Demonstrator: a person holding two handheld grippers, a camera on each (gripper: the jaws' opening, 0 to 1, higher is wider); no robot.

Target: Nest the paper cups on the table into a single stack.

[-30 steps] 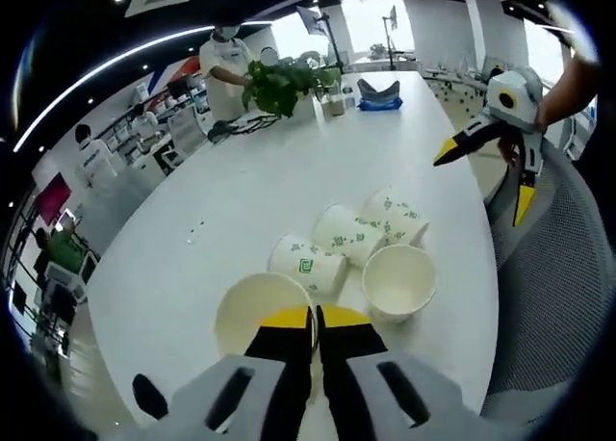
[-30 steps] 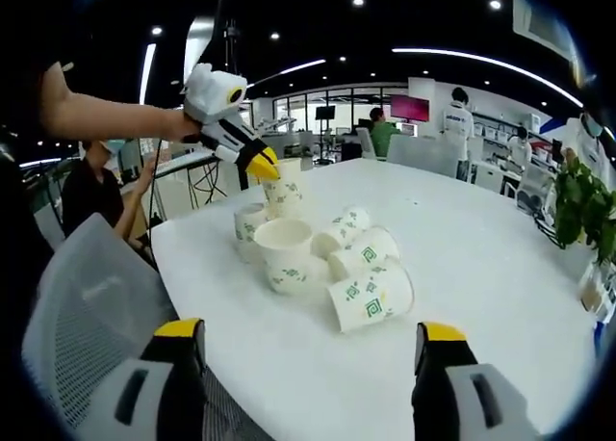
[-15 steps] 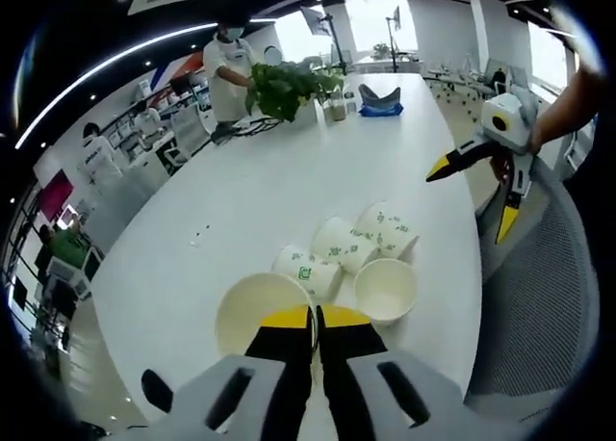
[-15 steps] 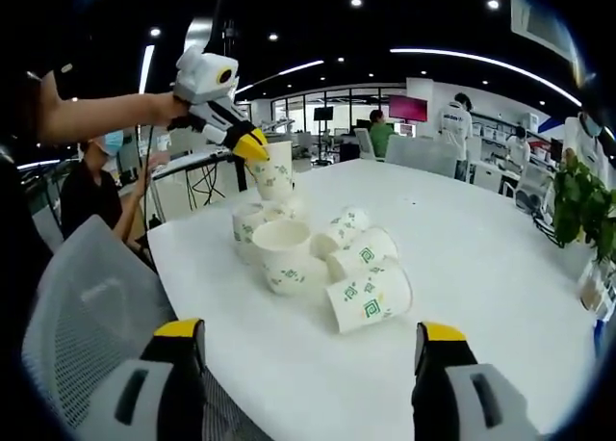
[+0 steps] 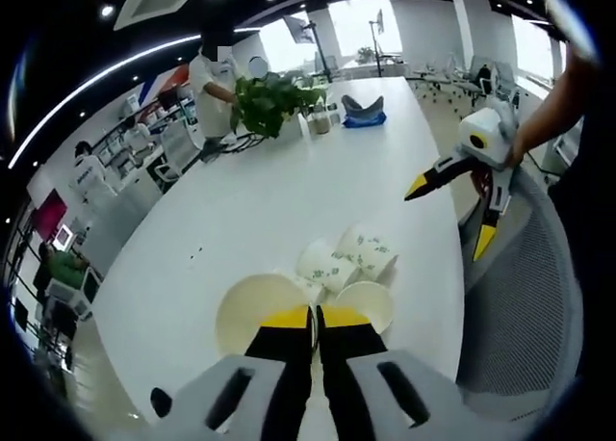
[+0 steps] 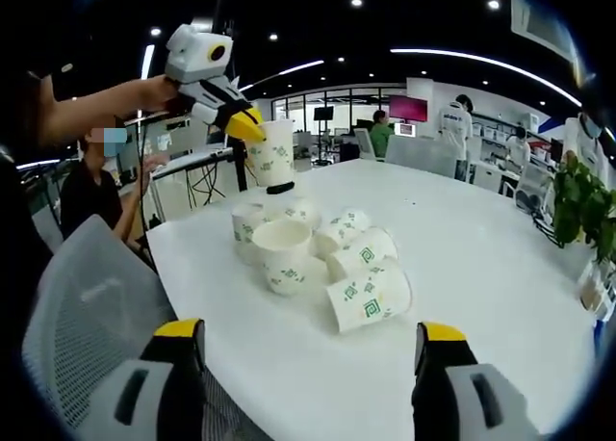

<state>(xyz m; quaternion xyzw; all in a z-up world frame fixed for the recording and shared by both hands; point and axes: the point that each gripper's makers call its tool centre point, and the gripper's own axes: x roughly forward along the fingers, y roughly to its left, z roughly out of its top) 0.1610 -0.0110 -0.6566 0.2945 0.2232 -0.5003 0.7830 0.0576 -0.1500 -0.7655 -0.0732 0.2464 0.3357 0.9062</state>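
My left gripper (image 6: 248,128): its yellow tips are pinched tight on the rim of a white paper cup with green print (image 6: 272,156). I hold that cup up in the air, above the other cups, not touching them. In the left gripper view the tips (image 5: 314,318) press together on the cup's rim (image 5: 258,310), and I look down into its open mouth.

My right gripper (image 6: 306,337): its two jaws stand wide apart and hold nothing. It hangs near the edge of the counter, well apart from the cups. In the left gripper view I see it (image 5: 450,202) spread open, off to the side over the grey mesh chair (image 5: 515,297).

Cups on the counter: a small bunch of white paper cups with green print (image 6: 318,253) sits close together near the corner of the white counter (image 6: 481,268). Some stand up with their mouths open. Some lie on their sides. One cup on its side (image 6: 369,298) lies closest to my right gripper.

Other things: a green leafy plant (image 5: 268,101) stands far down the counter. A blue thing (image 5: 364,111) lies near it; I cannot tell what it is. People (image 6: 459,123) stand far away in the room.
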